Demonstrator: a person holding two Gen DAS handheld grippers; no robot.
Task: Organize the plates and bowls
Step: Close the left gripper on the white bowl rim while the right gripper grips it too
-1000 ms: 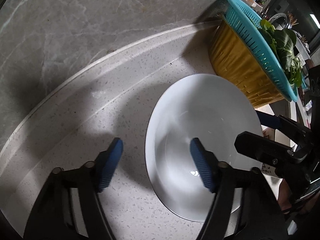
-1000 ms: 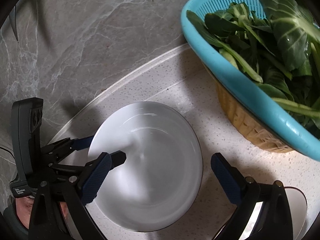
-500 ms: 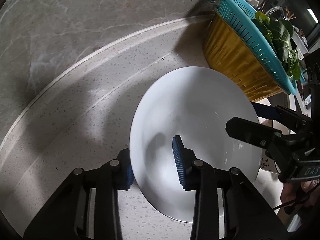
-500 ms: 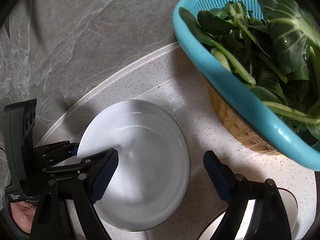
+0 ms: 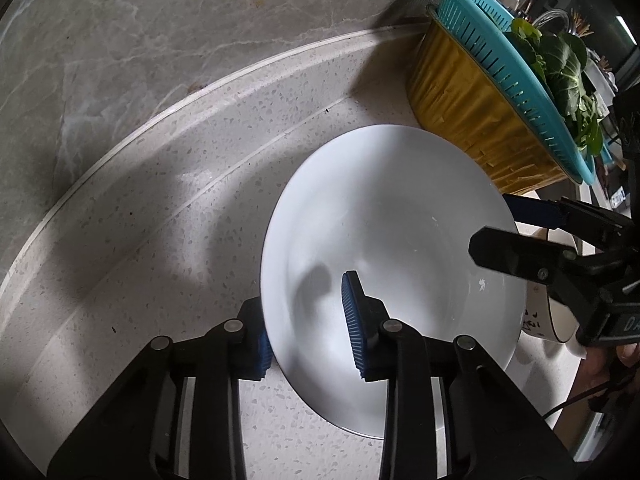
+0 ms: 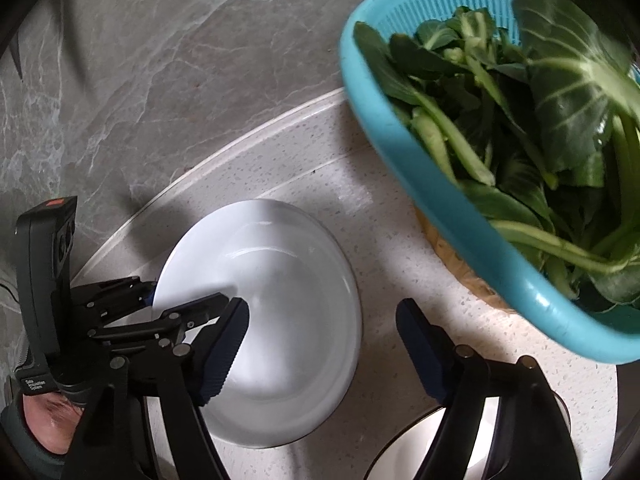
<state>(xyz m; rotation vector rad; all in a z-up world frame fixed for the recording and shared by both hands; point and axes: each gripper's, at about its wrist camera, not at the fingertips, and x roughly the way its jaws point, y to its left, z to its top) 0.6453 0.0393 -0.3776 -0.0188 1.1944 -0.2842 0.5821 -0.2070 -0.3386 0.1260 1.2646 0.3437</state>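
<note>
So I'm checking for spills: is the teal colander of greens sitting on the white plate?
No, the teal colander sits atop a yellow basin beside the white plate, apart from it on the counter.

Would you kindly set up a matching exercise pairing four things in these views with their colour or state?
1. plate
2. colander
3. left gripper
4. right gripper

a. turquoise, holding greens
b. jaws apart, nothing clamped
c. white, on the counter
d. jaws astride the plate's rim

Pairs: 1-c, 2-a, 3-d, 4-b
</note>
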